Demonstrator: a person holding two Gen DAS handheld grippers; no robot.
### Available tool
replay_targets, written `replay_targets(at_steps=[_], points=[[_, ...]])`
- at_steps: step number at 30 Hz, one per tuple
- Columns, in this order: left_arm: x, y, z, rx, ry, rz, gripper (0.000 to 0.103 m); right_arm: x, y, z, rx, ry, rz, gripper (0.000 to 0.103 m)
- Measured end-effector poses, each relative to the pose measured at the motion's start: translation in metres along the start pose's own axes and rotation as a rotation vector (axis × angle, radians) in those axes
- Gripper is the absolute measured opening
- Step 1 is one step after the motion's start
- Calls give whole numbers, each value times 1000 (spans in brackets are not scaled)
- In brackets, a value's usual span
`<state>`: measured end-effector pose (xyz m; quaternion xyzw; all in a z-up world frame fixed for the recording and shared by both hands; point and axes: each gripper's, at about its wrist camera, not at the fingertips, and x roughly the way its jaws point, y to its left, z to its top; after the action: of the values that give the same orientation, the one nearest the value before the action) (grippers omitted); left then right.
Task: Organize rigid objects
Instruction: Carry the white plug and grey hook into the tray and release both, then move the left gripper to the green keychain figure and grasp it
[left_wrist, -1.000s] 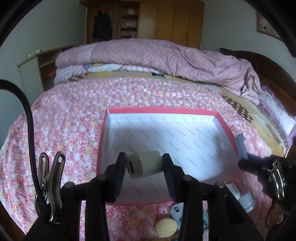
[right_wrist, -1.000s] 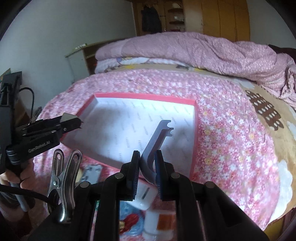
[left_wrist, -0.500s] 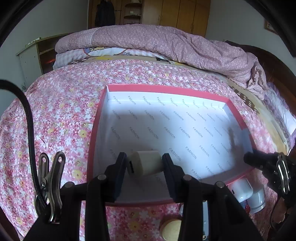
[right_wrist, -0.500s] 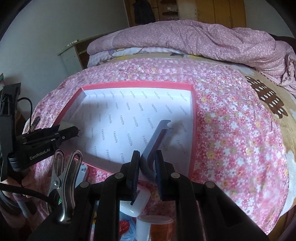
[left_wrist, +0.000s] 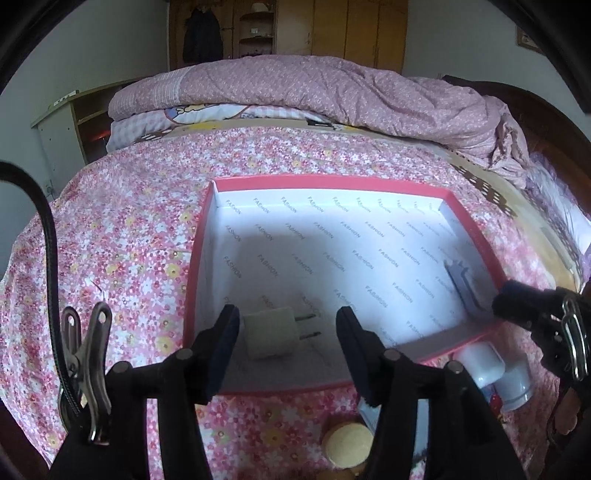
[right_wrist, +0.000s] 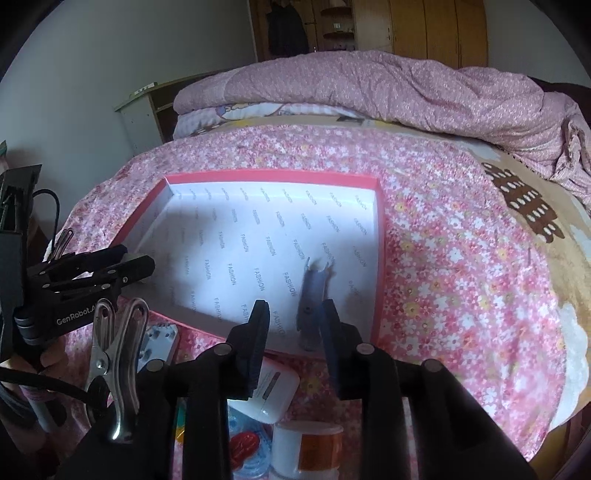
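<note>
Left gripper (left_wrist: 286, 332) fingers opening, white plug (left_wrist: 272, 335) lying loose between them in the pink box (left_wrist: 325, 181). Right gripper (right_wrist: 295, 334) fingers opening too, grey clip (right_wrist: 313, 295) blurry between them.

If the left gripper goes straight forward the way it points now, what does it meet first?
Most likely the white plug adapter, which lies loose on the box floor between the opening jaws of the left gripper. Depth is unclear; slightly to the right it would meet the bare printed floor instead.
</note>
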<state>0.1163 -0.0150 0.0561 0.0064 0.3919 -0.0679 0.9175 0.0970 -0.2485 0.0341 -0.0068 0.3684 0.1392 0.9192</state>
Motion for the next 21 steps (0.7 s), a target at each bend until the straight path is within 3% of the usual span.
replay_targets(at_steps=[9, 21], points=[[-33, 2, -20, -16, -16, -40, 58, -34, -1, -21, 43, -30, 32, 31], [-63, -1, -59, -47, -6, -89, 59, -62, 3, -67, 49, -46, -1, 35]])
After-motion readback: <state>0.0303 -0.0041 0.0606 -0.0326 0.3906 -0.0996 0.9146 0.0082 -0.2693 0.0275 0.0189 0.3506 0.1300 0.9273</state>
